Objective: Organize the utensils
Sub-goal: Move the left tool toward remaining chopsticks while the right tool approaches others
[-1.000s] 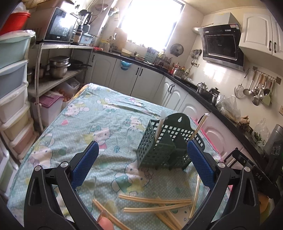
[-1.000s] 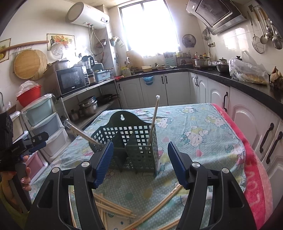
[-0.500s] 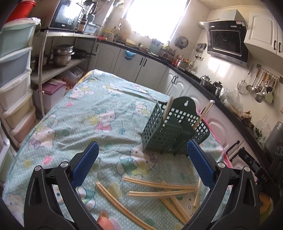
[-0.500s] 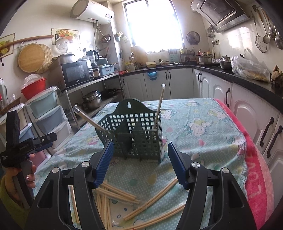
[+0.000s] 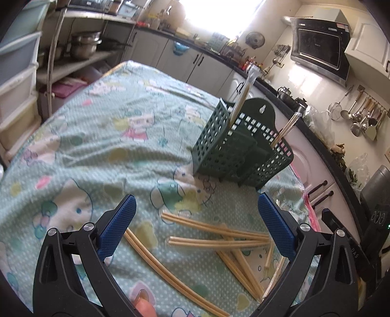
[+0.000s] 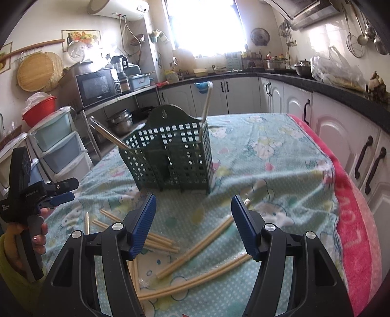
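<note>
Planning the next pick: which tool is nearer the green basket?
Right, slightly. The right tool faces the green basket head-on; the left tool hangs back, off to its side.

Pretty lived-in kitchen: a bright window blows out the far wall, white cabinets under a black countertop run along the right. Microwave on a shelf to the left, stacked plastic drawers below it, water heater up high, ladles hanging by the range hood.
</note>
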### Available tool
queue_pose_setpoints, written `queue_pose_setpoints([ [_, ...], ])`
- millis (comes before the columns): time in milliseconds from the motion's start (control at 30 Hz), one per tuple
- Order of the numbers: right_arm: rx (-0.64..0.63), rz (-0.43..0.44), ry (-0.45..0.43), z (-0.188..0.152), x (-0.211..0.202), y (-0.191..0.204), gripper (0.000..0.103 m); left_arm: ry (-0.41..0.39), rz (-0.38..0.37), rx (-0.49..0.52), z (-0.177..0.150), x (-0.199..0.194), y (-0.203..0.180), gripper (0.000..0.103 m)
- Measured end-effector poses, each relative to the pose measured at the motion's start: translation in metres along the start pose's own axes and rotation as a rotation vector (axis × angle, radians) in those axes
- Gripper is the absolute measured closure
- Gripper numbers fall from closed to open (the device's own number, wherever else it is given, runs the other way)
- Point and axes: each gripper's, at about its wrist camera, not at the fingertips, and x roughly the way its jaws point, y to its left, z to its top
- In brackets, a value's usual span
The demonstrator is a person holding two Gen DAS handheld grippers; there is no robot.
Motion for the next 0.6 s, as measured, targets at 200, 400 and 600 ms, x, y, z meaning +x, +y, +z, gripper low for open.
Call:
queue_pose_setpoints([
  [200, 0.019, -0.007, 0.031, -0.009, 0.005, -0.008, 0.041, 0.051, -0.025, -0.024, -0.009, 0.013, 0.004, 0.011],
  [400, 0.058, -0.024, 0.069, -0.016, 0.014, -0.019, 0.041, 0.102, -0.034, -0.061, -0.014, 0.026, 0.008, 0.011],
  [600, 0.087, -0.030, 0.091, -0.020, 0.021, -0.030, 0.041, 0.139, -0.042, -0.081, -0.015, 0.037, 0.011, 0.011],
])
